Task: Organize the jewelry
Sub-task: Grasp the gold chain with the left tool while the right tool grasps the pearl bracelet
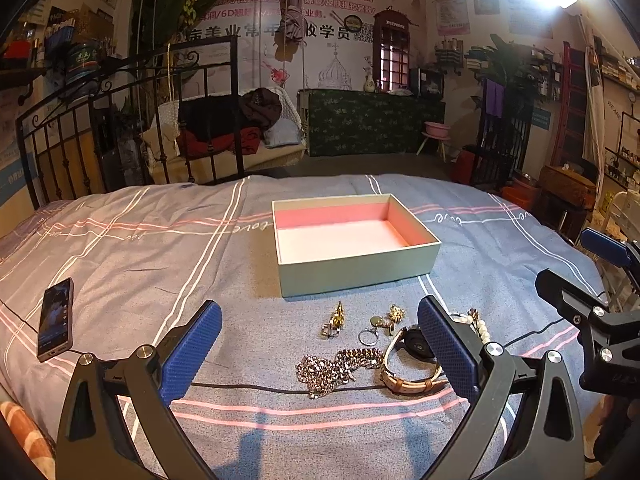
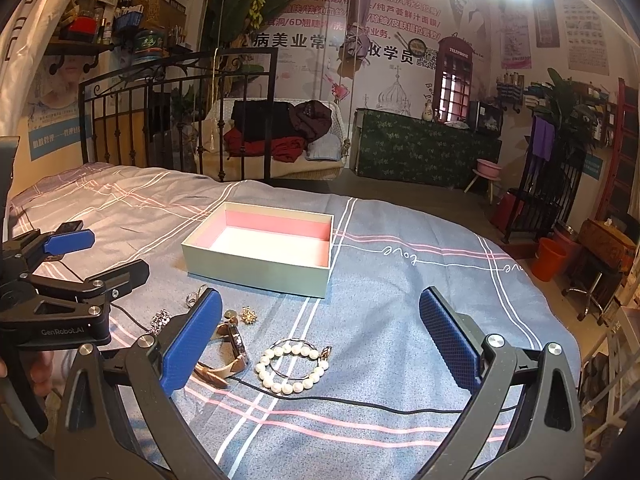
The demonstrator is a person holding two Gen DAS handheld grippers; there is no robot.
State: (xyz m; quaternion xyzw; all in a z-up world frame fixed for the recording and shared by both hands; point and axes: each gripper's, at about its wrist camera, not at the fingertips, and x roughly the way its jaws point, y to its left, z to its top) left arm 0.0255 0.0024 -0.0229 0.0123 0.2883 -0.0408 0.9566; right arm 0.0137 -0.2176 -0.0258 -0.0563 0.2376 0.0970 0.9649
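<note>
Both the left gripper (image 1: 320, 344) and right gripper (image 2: 320, 340) are hovering with fingers spread, holding nothing. Jewelry is lying on the bed (image 1: 120, 248) near the open box (image 1: 356, 268).

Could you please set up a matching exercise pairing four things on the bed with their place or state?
Things:
1. box
2. phone
3. pearl bracelet
4. watch

Places or states:
A. lies far left on the bedspread, apart from the jewelry
B. open and empty, pink inside
C. white beads in a ring, between the right gripper's fingers in its view
D. tan strap, dark dial, beside the chain

Pairs: 1-B, 2-A, 3-C, 4-D
</note>
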